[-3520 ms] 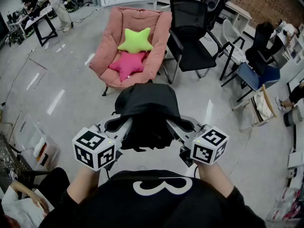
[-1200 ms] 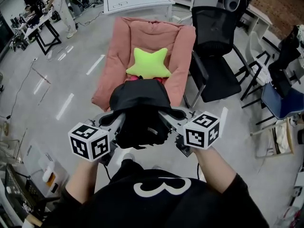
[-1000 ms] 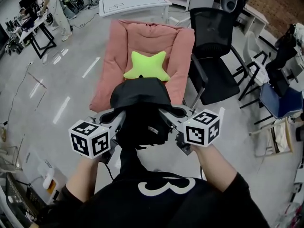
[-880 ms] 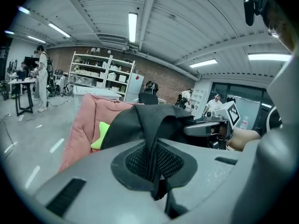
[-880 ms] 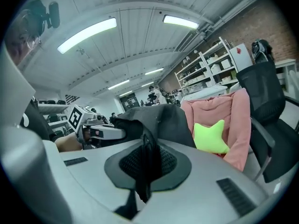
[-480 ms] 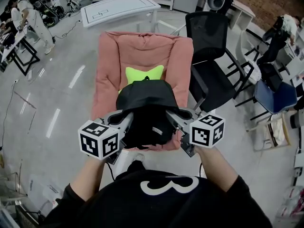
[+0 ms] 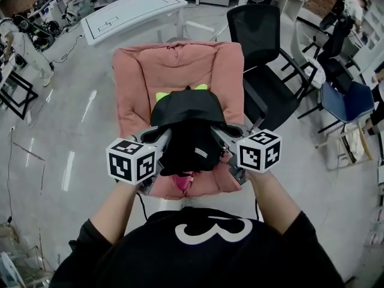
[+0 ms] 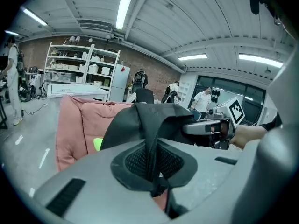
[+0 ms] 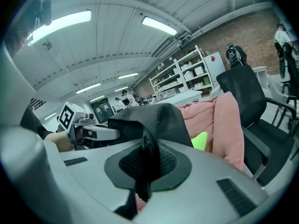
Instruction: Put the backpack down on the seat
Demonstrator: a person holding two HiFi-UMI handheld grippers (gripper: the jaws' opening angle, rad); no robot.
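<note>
A black backpack (image 7: 191,131) hangs in the air between my two grippers, right over the seat of a pink padded chair (image 7: 180,71). My left gripper (image 7: 163,140) is shut on the backpack's left strap (image 8: 152,143). My right gripper (image 7: 217,138) is shut on its right strap (image 9: 147,164). A lime green star cushion (image 7: 162,96) and a pink star cushion (image 7: 182,182) lie on the seat, mostly hidden by the bag. In the left gripper view the pink chair (image 8: 77,129) rises behind the bag, and in the right gripper view the pink chair (image 9: 222,125) too.
A black mesh office chair (image 7: 264,71) stands close to the pink chair's right side. A blue chair (image 7: 345,104) and a wooden frame (image 7: 345,149) stand further right. A white table (image 7: 129,8) is behind. People work at the far left (image 7: 24,50).
The pink chair has come closer and now lies under the backpack, which covers more of the green star cushion. Both grippers keep their hold on the straps.
</note>
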